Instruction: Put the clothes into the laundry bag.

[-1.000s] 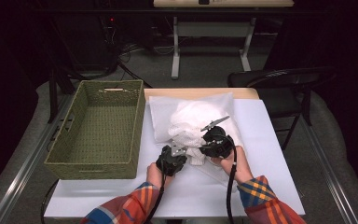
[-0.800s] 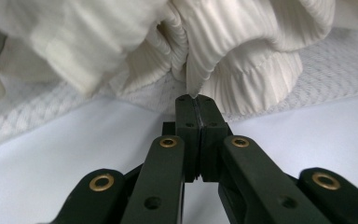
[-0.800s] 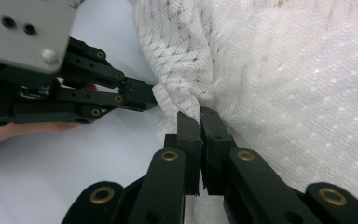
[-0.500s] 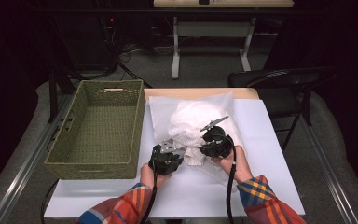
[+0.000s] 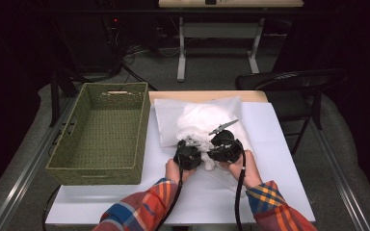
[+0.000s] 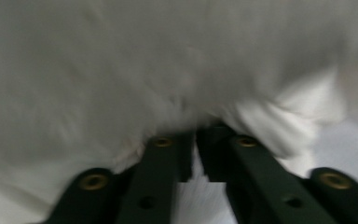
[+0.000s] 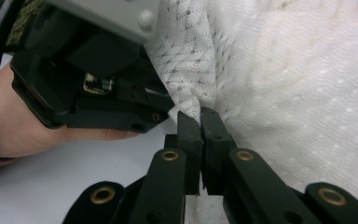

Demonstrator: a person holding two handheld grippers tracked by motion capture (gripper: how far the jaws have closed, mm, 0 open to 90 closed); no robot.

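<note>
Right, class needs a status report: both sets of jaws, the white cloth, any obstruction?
Left gripper just closing on white cloth. Right gripper pinching cloth edge. Nothing blocking; basket left.

Bench (image 5: 279, 159) with a white top and a wooden edge showing at its far side. On it lie a green wicker basket (image 5: 101, 130) at the left, a flat white pillowcase (image 5: 168, 120), and a crumpled white cloth (image 5: 200, 122) upon it.

White cloth (image 5: 200, 122) soft, perforated weave; basket (image 5: 101, 132) woven wicker; table (image 5: 270, 192) matt white
</note>
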